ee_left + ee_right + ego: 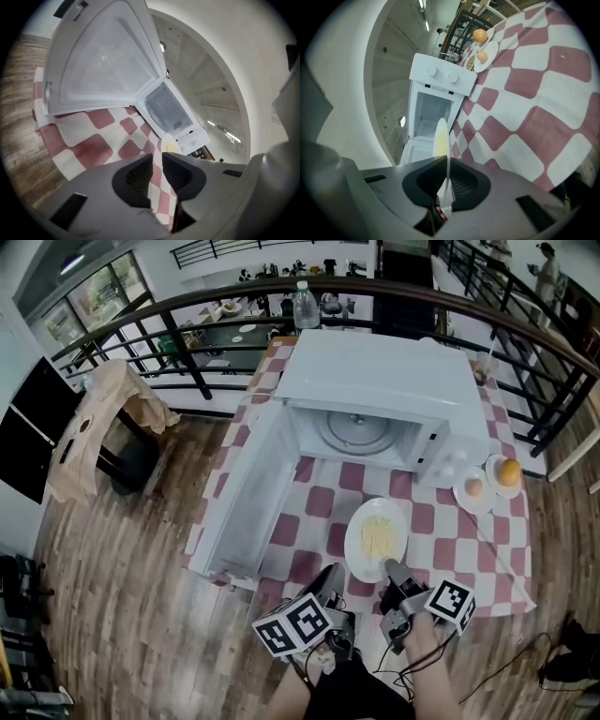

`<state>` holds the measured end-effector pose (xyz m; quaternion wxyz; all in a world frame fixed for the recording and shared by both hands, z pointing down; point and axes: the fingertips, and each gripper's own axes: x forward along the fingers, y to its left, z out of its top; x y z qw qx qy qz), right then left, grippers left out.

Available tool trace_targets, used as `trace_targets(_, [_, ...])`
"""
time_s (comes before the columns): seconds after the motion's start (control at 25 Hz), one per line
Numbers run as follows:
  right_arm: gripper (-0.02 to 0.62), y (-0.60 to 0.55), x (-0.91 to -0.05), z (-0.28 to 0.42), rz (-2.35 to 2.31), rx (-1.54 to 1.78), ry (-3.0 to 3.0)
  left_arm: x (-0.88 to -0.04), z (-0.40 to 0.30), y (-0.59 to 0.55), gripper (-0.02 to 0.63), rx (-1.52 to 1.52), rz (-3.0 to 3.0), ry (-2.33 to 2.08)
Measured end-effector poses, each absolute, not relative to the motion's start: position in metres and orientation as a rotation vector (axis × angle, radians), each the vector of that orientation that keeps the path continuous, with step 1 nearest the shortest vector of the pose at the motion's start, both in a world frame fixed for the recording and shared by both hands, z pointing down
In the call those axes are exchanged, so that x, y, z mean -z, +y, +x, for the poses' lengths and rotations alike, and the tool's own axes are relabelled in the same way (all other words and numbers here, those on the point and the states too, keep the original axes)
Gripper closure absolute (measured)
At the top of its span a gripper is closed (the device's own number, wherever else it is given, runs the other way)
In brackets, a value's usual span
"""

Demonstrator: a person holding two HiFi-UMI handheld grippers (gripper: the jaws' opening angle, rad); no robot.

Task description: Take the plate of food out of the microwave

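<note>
The white plate [376, 540] with pale yellow food lies on the checked tablecloth in front of the open microwave [375, 381]. My right gripper [392, 568] is shut on the plate's near rim. In the right gripper view the plate [441, 138] stands edge-on between the jaws of that gripper [446, 161]. The microwave's glass turntable [356, 432] is bare, and its door [248, 493] hangs wide open to the left. My left gripper [330, 579] hovers at the table's front edge, left of the plate. It [157, 157] is open with only tablecloth seen through the gap.
Two small plates sit right of the microwave, one with an orange [507, 472] and one with an egg [474, 487]. A water bottle [305, 306] stands behind the microwave. A black railing [187, 352] runs round the table's far side. Wooden floor lies to the left.
</note>
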<state>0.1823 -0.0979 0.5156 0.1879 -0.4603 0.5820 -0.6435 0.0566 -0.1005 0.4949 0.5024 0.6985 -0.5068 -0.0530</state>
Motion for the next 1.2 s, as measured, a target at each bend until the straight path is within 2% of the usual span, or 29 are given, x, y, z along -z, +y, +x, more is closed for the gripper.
trace_targets(0.48, [0.566,-0.033,-0.505,0.174,-1.275,1.857,1.654,-0.483,0.049,-0.04,0.502,0.147,1.676,-1.263])
trace_targets(1.2, [0.568,-0.015,-0.498,0.176,-1.229,1.831,1.668,-0.479,0.053,-0.021,0.502,0.165,1.678,-1.277])
